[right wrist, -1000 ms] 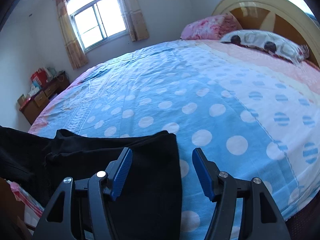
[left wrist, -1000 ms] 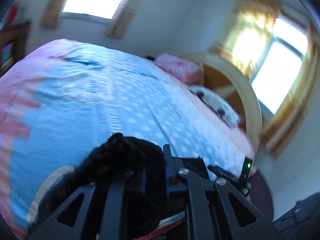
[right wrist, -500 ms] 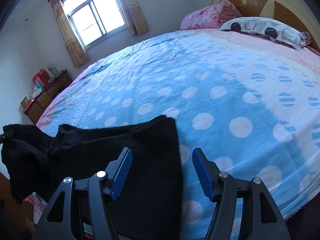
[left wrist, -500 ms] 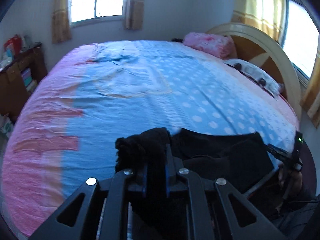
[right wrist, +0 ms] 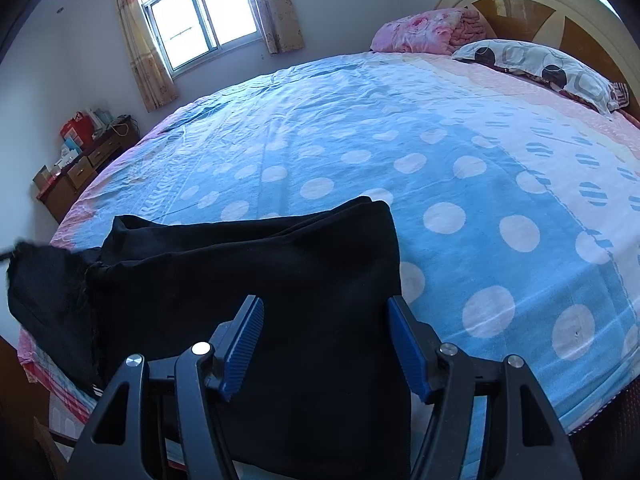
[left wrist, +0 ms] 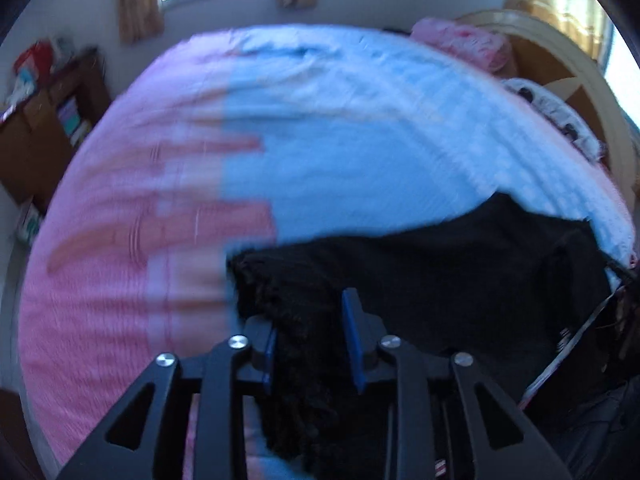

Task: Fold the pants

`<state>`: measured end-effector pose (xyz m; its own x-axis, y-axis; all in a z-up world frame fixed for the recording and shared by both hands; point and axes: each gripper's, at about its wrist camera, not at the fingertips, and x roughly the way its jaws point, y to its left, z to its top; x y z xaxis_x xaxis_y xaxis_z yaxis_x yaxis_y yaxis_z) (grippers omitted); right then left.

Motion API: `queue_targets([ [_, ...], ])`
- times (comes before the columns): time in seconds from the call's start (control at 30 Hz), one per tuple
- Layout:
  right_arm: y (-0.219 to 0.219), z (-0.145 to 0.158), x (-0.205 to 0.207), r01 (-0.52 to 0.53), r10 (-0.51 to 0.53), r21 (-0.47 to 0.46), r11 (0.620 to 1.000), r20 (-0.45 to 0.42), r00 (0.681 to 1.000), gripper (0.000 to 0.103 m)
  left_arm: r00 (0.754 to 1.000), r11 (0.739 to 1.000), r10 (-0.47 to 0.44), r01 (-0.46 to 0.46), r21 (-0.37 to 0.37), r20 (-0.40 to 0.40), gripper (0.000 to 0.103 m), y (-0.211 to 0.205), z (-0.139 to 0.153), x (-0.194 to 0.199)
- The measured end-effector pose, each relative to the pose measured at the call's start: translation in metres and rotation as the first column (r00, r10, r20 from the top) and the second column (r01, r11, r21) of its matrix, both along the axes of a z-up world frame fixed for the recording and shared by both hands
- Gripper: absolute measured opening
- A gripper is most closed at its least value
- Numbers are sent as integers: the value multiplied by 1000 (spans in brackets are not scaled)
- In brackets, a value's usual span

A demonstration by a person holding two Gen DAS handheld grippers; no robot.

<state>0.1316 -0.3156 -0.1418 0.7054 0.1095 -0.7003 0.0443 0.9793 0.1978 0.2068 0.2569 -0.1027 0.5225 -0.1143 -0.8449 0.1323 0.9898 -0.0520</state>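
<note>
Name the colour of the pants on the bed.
Black pants, clearest in the right wrist view.

You are working in a home bedroom: a wide bed (right wrist: 440, 152) is filling the frame, pillows (right wrist: 536, 68) are lying against a headboard (right wrist: 520, 4) upper right, curtains (right wrist: 132, 40) are framing a window (right wrist: 200, 12) at top, and a cluttered wooden dresser (right wrist: 80, 168) is standing at left.

Your left gripper (left wrist: 310, 336) and right gripper (right wrist: 326, 344) are black, cut-out frames. Silver screws stud them. Blue ribbed pads line your jaws.
</note>
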Motion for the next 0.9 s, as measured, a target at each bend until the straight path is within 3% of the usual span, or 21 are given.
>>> queue_targets([
  [0.03, 2, 0, 0, 2, -2, -7, 1000, -1, 1000, 65, 1000, 1000, 17, -17, -6, -10, 36, 3, -8, -4],
  [0.1, 6, 1, 2, 1, -1, -18, 1000, -4, 1000, 65, 999, 994, 34, -34, -101, -2, 40, 13, -18, -15],
  [0.2, 19, 9, 2, -1, 3, -63, 998, 28, 1000, 66, 998, 969, 32, -19, -248, 50, 46, 20, -13, -29],
  [0.27, 30, 15, 1, -24, 29, -84, 996, 57, 998, 66, 996, 954, 19, 8, -298, 90, 46, 20, -4, -34],
  [0.33, 39, 18, 0, -38, 44, -98, 995, 69, 997, 66, 997, 977, 26, -11, -214, 69, 49, 14, -4, -31],
  [0.4, 45, 18, 0, -50, 57, -105, 993, 67, 996, 66, 998, 999, 39, -38, -28, 50, 65, 8, -16, -23],
  [0.47, 49, 17, 0, -53, 60, -103, 993, 68, 996, 66, 999, 997, 47, -49, 67, 24, 79, 8, -36, -16],
  [0.53, 50, 17, -2, -50, 57, -109, 993, 68, 996, 66, 996, 997, 76, -77, 6, 41, 87, 20, -44, -16],
  [0.6, 49, 17, -3, -44, 51, -110, 993, 68, 996, 66, 993, 987, 109, -104, -123, 38, 87, 33, -51, -15],
  [0.63, 47, 17, -3, -36, 44, -109, 993, 67, 997, 66, 993, 982, 113, -105, -158, 42, 86, 36, -52, -15],
  [0.7, 45, 16, -2, -27, 34, -102, 994, 62, 997, 66, 994, 972, 95, -83, -219, 45, 71, 35, -53, -19],
  [0.73, 44, 16, -2, -25, 31, -97, 995, 60, 998, 66, 997, 960, 71, -58, -272, 37, 34, 34, -52, -19],
  [0.77, 44, 15, -2, -23, 28, -93, 995, 60, 998, 66, 998, 936, 55, -44, -348, 21, 23, 33, -50, -20],
  [0.83, 45, 15, -2, -23, 29, -90, 996, 64, 998, 66, 998, 953, 62, -52, -298, 24, 22, 23, -47, -23],
  [0.9, 46, 14, -3, -26, 32, -84, 996, 66, 997, 66, 996, 946, 93, -88, -311, 1, 17, 24, -44, -25],
])
